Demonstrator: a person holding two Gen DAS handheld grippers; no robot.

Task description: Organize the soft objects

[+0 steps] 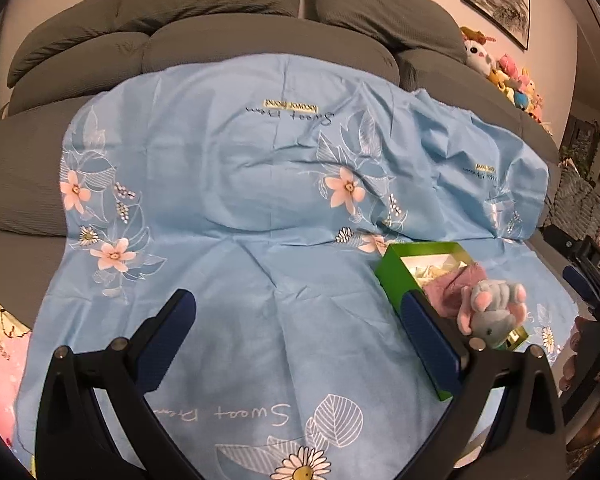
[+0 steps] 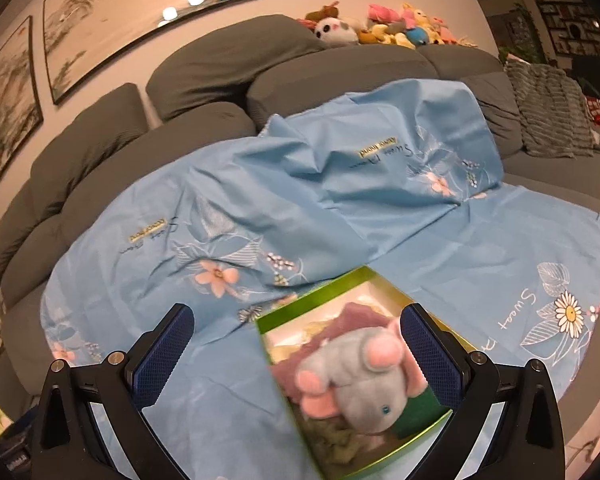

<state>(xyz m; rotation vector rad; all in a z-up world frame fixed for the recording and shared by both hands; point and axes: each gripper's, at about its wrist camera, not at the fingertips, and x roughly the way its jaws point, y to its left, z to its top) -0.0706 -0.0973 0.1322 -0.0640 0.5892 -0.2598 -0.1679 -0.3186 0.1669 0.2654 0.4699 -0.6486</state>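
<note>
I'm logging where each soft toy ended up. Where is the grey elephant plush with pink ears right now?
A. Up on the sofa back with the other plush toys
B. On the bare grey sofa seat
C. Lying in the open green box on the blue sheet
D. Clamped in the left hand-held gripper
C: the grey elephant plush lies inside the open green box, on pink and green soft items, with both hand-held grippers open and empty.

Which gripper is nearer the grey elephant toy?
Right. The right gripper is open with the elephant, lying in the green box, right between its fingers. The left gripper is open over bare sheet, with the elephant beyond its right finger.
</note>
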